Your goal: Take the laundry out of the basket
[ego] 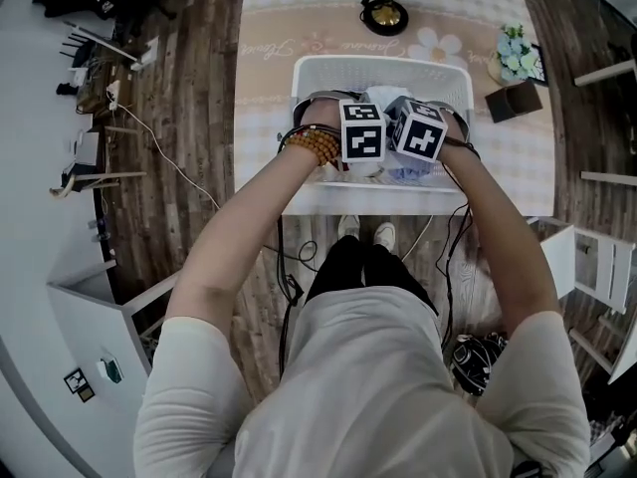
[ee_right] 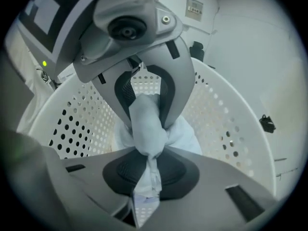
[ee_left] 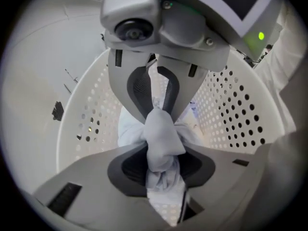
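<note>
Evidently the laundry [ee_left: 163, 186] is a pale, thin cloth, and it is judged to be light, limp and free of any stiffness: it bunches into a rope wherever it is pinched and drapes loosely everywhere else. It is not fragile, but a smooth fabric of this kind can probably slide out of a shallow pinch, so the hold is best taken on a thick gathered fold rather than on a single edge. The bulk of the cloth lies inside the white perforated basket [ego: 378, 64], which stands on the table [ego: 267, 88] directly in front of the person. The left gripper [ee_left: 158, 129] has its jaws drawn nearly together on a twisted bundle of the cloth; the bundle fills the gap between the pads, and a tail of fabric hangs toward the camera. The right gripper [ee_right: 147, 129] is in the same condition, jaws clamped on a gathered fold with a thin strip trailing below. Both grippers sit side by side over the basket interior, close to each other. Because the head view hides the cloth behind the marker cubes, it is unclear whether both grippers hold one item or two separate pieces.
</note>
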A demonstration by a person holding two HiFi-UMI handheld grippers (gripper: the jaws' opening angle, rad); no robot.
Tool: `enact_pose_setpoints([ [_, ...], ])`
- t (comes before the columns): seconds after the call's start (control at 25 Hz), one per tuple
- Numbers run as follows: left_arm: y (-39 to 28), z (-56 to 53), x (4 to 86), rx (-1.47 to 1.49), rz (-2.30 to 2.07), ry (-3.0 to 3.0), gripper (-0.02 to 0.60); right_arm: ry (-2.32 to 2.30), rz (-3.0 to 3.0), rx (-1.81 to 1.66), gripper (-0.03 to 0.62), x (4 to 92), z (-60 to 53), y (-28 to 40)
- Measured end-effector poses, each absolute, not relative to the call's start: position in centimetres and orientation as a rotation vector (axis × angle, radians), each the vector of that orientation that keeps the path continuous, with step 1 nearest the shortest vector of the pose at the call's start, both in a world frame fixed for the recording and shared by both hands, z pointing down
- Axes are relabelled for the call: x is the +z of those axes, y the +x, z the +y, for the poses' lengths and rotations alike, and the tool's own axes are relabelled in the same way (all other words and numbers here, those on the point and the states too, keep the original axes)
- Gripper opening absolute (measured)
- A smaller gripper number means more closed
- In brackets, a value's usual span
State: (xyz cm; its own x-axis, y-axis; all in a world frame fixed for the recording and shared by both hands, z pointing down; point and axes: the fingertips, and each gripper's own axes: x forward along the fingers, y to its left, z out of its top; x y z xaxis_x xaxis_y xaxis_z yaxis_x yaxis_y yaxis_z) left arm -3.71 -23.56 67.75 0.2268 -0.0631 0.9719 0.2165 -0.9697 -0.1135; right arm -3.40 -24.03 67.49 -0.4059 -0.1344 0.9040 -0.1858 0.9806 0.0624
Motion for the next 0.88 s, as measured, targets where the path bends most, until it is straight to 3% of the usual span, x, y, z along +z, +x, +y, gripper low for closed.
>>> enact_pose_setpoints([
  [0.88, -2.1, -26.4, 43.6, -1.591, 0.083, -2.278, 0.172, 0.433, -2.054, -0.191, 0.074, 44.0, -25.6, -1.5],
])
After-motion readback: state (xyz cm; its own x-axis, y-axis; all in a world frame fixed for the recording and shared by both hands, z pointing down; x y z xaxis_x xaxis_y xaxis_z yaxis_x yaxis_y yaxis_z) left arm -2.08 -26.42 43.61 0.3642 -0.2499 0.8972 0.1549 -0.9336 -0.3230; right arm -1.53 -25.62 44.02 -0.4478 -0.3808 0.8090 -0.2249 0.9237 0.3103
